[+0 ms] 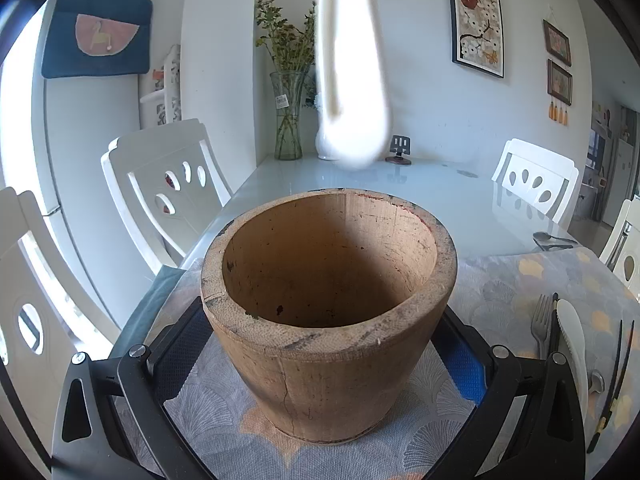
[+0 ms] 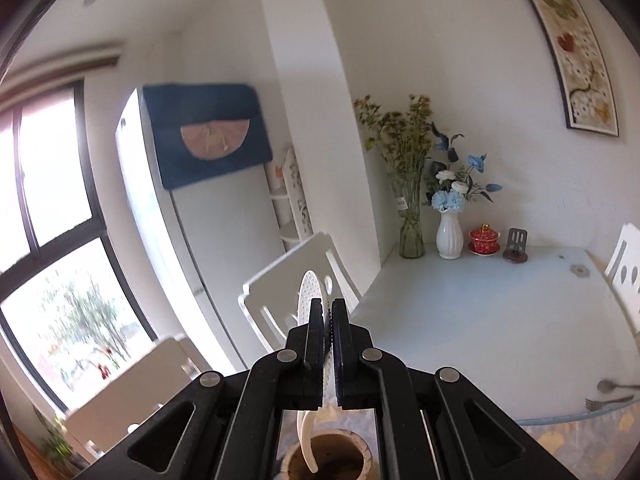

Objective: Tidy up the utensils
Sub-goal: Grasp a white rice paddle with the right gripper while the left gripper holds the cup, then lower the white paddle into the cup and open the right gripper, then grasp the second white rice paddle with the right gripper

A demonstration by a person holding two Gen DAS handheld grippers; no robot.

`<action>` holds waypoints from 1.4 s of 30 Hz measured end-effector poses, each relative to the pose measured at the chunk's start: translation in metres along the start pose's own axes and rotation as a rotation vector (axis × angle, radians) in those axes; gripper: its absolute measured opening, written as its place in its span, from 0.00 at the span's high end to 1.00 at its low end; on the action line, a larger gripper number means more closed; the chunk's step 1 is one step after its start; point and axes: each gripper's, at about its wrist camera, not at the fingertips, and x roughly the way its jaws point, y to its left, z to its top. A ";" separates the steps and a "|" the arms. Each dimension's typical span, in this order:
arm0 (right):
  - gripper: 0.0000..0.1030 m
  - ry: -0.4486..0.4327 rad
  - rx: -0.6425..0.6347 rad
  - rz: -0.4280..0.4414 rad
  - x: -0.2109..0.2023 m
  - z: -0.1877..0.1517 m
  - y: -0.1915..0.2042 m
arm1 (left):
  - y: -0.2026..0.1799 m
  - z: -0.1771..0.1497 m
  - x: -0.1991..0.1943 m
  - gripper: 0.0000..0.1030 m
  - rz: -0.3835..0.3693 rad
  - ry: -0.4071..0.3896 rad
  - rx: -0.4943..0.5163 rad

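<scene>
Hanging from right claw (image 2: 327, 312): white spatula (image 2: 310, 292)

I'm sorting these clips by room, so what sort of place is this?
Most likely a home dining area: a glass-topped table ringed by white dining chairs, a fridge by the window, flower vases and framed pictures against the wall.

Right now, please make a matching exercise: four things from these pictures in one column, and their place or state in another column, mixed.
1. wooden pot
2. white utensil
3. fork
4. white vase

A. lies on the patterned cloth
B. clamped in the right tool
C. empty, between the left tool's fingers
D. stands at the table's far end

Pairs: 1-C, 2-B, 3-A, 4-D
</scene>
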 end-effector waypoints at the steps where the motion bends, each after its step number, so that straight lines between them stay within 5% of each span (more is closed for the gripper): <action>1: 0.97 0.011 -0.004 0.002 0.004 -0.003 0.001 | 0.000 0.000 0.000 0.00 -0.001 0.000 -0.001; 8: 0.95 0.103 -0.011 0.032 0.025 -0.025 0.002 | 0.002 0.002 -0.001 0.00 -0.004 -0.001 -0.006; 10: 0.77 0.137 -0.022 -0.001 0.030 -0.028 0.004 | 0.002 0.002 -0.001 0.00 -0.003 -0.001 -0.006; 11: 0.50 0.153 -0.025 -0.013 0.032 -0.030 0.004 | 0.002 0.002 -0.001 0.00 -0.003 -0.001 -0.007; 12: 0.39 0.148 -0.020 -0.018 0.031 -0.030 0.003 | 0.002 0.002 -0.002 0.00 -0.008 -0.001 -0.007; 19: 0.39 0.100 0.085 -0.045 0.011 -0.023 -0.024 | 0.004 0.002 -0.001 0.00 -0.009 0.000 -0.010; 28: 0.39 0.147 0.401 -0.189 -0.021 -0.037 -0.118 | 0.005 0.002 -0.001 0.00 -0.009 0.000 -0.011; 34: 0.39 0.307 0.658 -0.315 -0.031 -0.084 -0.189 | 0.005 0.002 -0.001 0.00 -0.010 0.000 -0.012; 42: 0.39 0.582 0.735 -0.482 -0.033 -0.173 -0.236 | 0.005 0.002 -0.001 0.00 -0.009 -0.001 -0.012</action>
